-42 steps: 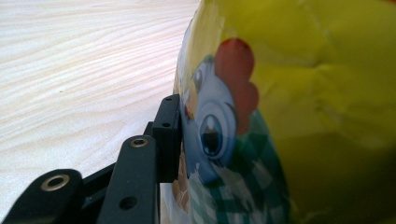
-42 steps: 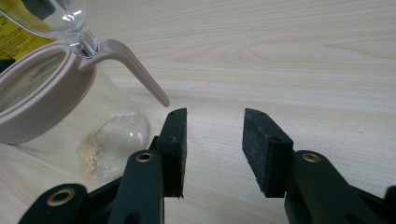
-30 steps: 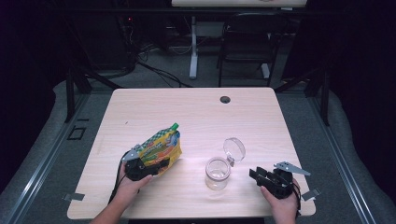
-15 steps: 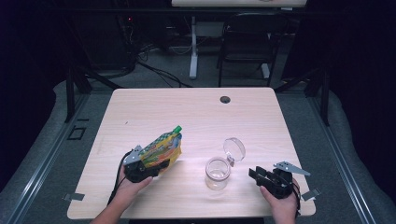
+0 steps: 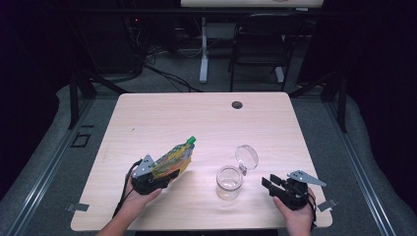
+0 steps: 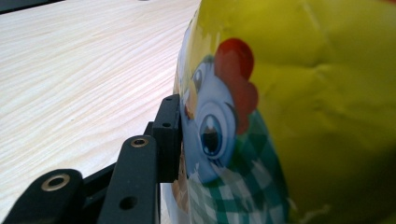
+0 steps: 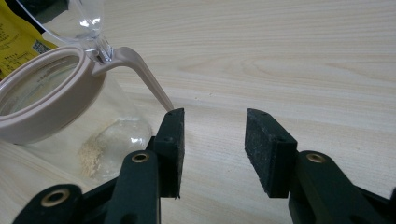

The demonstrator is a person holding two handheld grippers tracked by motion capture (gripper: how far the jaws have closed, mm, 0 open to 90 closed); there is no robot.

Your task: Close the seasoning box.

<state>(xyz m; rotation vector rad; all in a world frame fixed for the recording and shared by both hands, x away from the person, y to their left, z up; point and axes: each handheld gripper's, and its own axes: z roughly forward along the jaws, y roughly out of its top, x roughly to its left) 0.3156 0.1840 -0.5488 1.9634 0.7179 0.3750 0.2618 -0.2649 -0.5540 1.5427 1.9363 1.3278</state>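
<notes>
A yellow pouch [image 5: 173, 159] with a green cap [image 5: 191, 141] and a cartoon chicken print [image 6: 219, 121] is tilted up off the table, cap pointing to the far right. My left gripper [image 5: 162, 176] is shut on its lower end; one black pad [image 6: 169, 135] presses into its side. A clear jar [image 5: 229, 182] with a beige rim [image 7: 44, 105] stands upright, its hinged lid [image 5: 247, 157] flipped open. A little pale powder lies in its bottom. My right gripper [image 5: 269, 182] [image 7: 214, 140] rests just right of the jar. Its jaws have just been opening, with nothing between them.
The light wooden table [image 5: 196, 118] has a dark cable hole [image 5: 237, 104] near its far edge. The lid's beige latch arm [image 7: 149, 79] reaches almost to my right gripper's left jaw. A dark chair [image 5: 260, 44] and cables sit on the floor beyond the table.
The left gripper and pouch have edged slightly right, toward the jar. The right hand has stayed where it was.
</notes>
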